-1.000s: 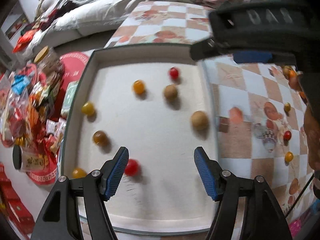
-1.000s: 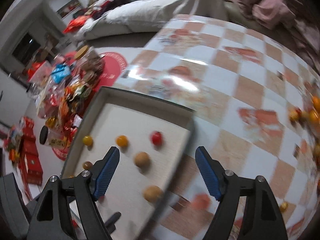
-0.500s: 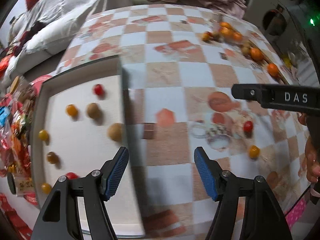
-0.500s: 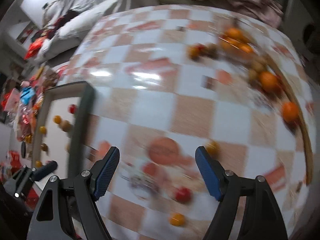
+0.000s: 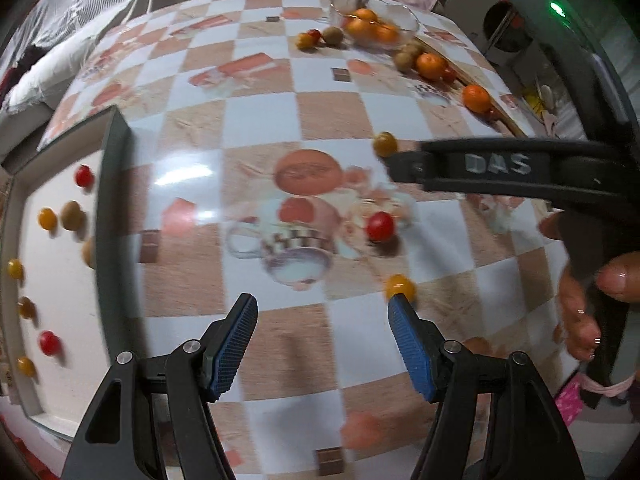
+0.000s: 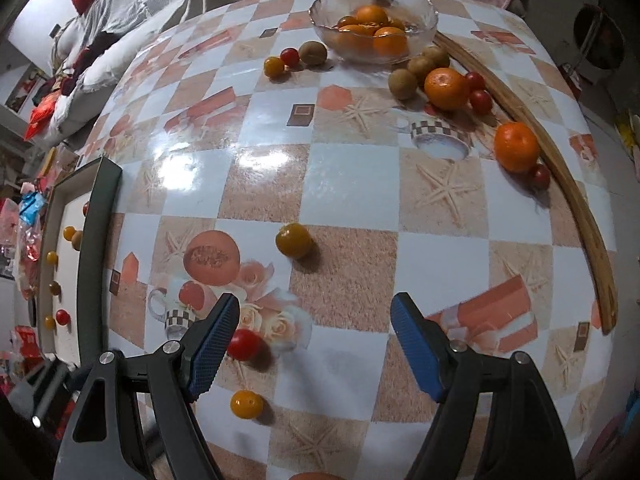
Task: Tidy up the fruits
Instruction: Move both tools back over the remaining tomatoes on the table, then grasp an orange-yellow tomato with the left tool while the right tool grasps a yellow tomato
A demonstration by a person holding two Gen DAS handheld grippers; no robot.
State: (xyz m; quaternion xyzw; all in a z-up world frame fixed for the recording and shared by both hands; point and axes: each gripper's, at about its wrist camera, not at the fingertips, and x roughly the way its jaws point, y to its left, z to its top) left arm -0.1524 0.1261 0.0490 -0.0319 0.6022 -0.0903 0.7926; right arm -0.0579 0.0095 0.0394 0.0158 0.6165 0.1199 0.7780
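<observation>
Jaws: both the left gripper [image 5: 322,340] and the right gripper [image 6: 316,340] are seen spread apart, nothing grasped.
Tray [image 6: 86,264]: placed at far left, small fruits scattered inside.
Loose fruits: a red tomato [image 6: 244,344] and yellow tomato [image 6: 247,404] are found mid-table.
Glass bowl [image 6: 420,10]: set far right, oranges inside.
</observation>
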